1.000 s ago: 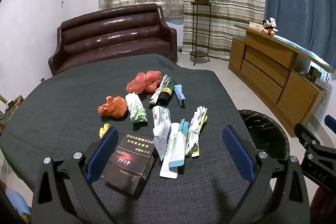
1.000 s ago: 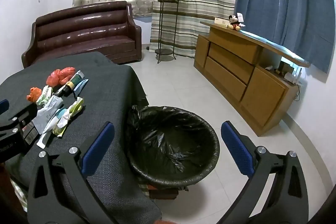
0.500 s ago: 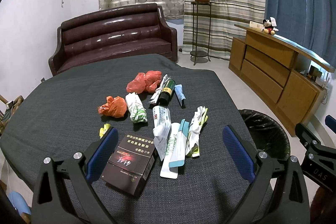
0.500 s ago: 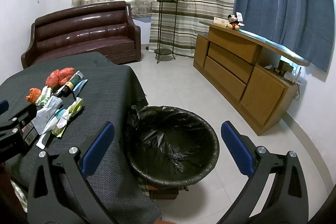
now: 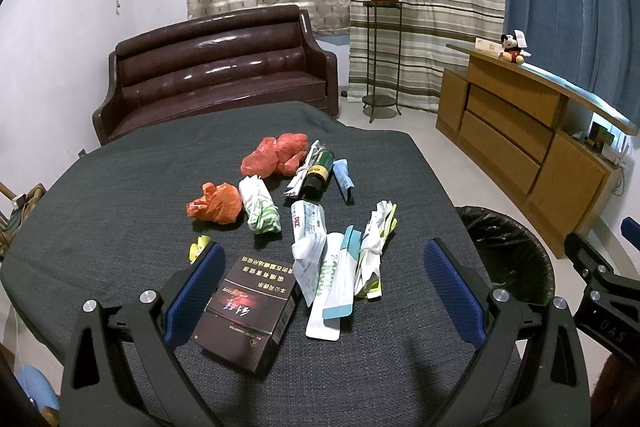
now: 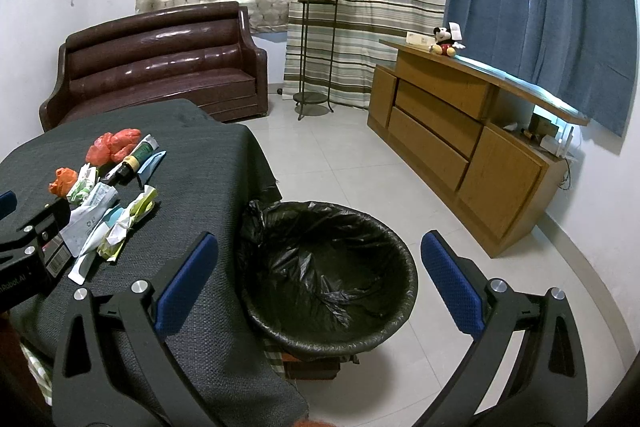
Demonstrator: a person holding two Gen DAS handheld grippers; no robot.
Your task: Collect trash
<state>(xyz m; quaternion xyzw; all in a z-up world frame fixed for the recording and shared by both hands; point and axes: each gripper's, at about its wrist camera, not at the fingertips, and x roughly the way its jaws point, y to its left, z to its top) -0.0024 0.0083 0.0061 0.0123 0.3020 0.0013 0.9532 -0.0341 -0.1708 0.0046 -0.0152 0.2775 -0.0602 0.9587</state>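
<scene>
Trash lies on the dark grey table (image 5: 100, 195): a dark cigarette carton (image 5: 248, 311), white and teal wrappers (image 5: 336, 279), a red plastic bag (image 5: 276, 155), an orange bag (image 5: 216, 205), a green-white wad (image 5: 260, 207) and a dark bottle (image 5: 318, 173). My left gripper (image 5: 320, 283) is open and empty, hovering over the carton and wrappers. My right gripper (image 6: 320, 279) is open and empty above the black-lined trash bin (image 6: 328, 275), which stands beside the table (image 6: 208, 163). The pile of wrappers (image 6: 108, 215) also shows in the right wrist view.
A brown leather sofa (image 5: 216, 67) stands behind the table. A wooden sideboard (image 6: 468, 139) lines the right wall. A plant stand (image 6: 316, 51) is by the curtains. Tiled floor (image 6: 340, 155) lies between table and sideboard. The right gripper's body (image 5: 600, 299) shows at the left view's right edge.
</scene>
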